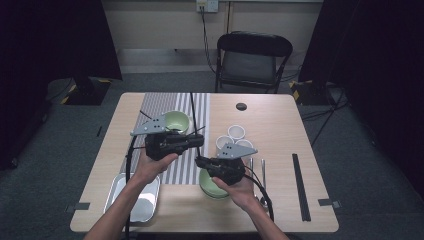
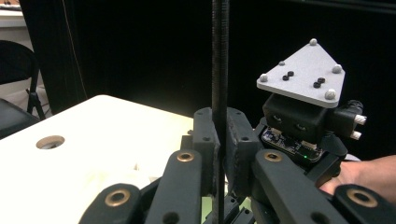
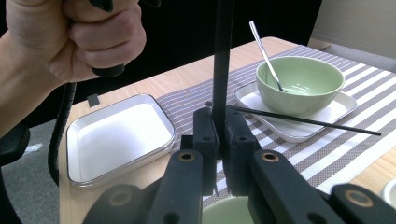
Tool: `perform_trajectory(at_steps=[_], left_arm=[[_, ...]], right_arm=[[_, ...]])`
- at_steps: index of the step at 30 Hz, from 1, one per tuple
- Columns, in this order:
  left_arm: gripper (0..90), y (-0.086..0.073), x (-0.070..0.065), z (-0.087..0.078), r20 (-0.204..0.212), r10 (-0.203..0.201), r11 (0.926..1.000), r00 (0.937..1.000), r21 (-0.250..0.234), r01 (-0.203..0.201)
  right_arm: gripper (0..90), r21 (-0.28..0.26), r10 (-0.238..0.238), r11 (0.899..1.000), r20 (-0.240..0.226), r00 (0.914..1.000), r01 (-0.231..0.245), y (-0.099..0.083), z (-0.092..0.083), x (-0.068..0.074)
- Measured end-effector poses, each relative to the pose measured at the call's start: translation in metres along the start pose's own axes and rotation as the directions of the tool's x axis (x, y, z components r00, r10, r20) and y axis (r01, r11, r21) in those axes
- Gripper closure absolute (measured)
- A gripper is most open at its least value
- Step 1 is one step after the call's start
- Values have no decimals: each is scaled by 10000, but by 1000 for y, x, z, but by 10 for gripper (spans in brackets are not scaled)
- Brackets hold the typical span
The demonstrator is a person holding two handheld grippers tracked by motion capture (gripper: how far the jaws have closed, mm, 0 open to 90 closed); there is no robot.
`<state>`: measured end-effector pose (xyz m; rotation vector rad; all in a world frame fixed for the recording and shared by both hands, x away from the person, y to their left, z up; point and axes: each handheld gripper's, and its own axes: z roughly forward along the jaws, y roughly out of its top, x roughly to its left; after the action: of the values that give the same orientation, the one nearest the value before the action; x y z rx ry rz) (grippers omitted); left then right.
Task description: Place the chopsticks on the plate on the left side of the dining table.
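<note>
- Striped mat (image 1: 172, 107) lies on counter (image 1: 280, 125), left of centre.
- Bowl (image 1: 177, 121) sits on mat.
- Tray (image 1: 134, 197) lies at near-left corner.
- Chopsticks (image 1: 301, 186) lie at right edge.

Striped placemat (image 1: 155, 105): runs from the far edge towards me, left of centre; carries a white square plate (image 3: 247, 95)
Pale green bowl (image 1: 177, 121): on that plate; a metal spoon (image 3: 264, 51) leans inside
White tray (image 1: 117, 192): near corner on my left
Small white cups (image 1: 236, 132): three, clustered past the middle
Second green bowl (image 1: 207, 187): close to me
Black chopstick pair (image 1: 301, 187): far to my right
Folding chair (image 1: 252, 60): beyond the table
</note>
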<state>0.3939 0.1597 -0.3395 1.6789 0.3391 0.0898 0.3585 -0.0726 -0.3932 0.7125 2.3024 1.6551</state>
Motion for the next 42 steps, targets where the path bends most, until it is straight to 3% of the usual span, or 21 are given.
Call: perform_trajectory(at_steps=[5, 10, 16, 25, 32, 35, 37, 42], left_arm=[[836, -6, -2, 11, -50, 90, 9992, 9999, 384, -88], [844, -6, -1, 12, 31, 47, 9992, 10000, 387, -49], [845, -5, 4, 6, -50, -30, 9995, 10000, 330, 31], [845, -12, 14, 4, -339, -266, 9989, 9991, 378, 279], [845, -19, 16, 12, -240, -418, 9973, 9988, 591, 432], [845, -23, 15, 18, -15, -548, 9958, 9985, 729, 547], [845, -27, 12, 24, 154, -614, 9940, 9980, 913, 597], [846, -30, 3, 38, 408, -346, 9902, 9986, 1370, 287]], right_arm=[[855, -324, 148, 9994, 34, 9999, -147, 5, -6, -2], [849, -312, 256, 9992, 33, 9997, -255, 2, -6, -5], [565, 84, 111, 9999, 189, 9998, -112, 1, -3, -4], [335, 43, 352, 9994, 221, 9991, -353, 5, -20, -12], [259, -666, 393, 9971, 304, 9988, -372, 21, -39, -14], [278, -947, 573, 9939, 19, 9984, -568, 30, -48, -15], [258, -1028, 654, 9927, 255, 9975, -624, 35, -53, -15], [251, -1327, 839, 9884, 682, 9941, -743, 42, -62, -19]])
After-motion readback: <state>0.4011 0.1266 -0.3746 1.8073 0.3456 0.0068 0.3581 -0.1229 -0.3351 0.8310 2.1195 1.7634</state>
